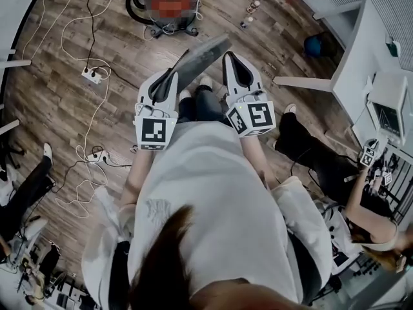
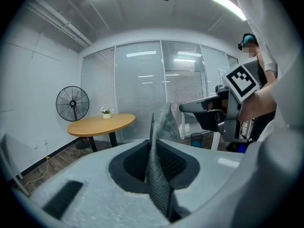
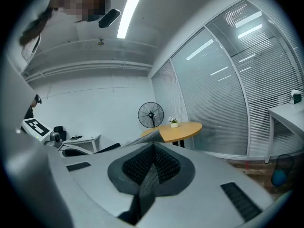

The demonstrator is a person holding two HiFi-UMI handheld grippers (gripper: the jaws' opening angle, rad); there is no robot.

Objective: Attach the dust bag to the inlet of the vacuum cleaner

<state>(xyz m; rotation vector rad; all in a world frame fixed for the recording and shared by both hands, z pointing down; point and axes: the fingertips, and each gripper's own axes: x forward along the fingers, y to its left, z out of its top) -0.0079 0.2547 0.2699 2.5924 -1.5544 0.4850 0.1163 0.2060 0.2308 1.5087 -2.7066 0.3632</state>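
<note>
A flat grey dust bag [image 1: 201, 57] hangs in the air in front of me, stretched between both grippers. My left gripper [image 1: 170, 77] is shut on its near lower end; the grey weave [image 2: 159, 167] stands pinched upright between the jaws. My right gripper [image 1: 227, 58] is shut on the bag's right edge, where a fold of fabric [image 3: 145, 182] runs out of the jaws and a corner [image 3: 150, 136] curls up beyond them. The vacuum cleaner [image 1: 174, 24], with a black hose and a wheeled base, stands on the wooden floor farther ahead, apart from the bag.
A power strip [image 1: 91, 76] and loose cables lie on the floor to the left. A white desk [image 1: 368, 63] and another person [image 1: 368, 205] are at the right. A round wooden table [image 2: 101, 124] and a standing fan [image 2: 72, 103] stand by the glass wall.
</note>
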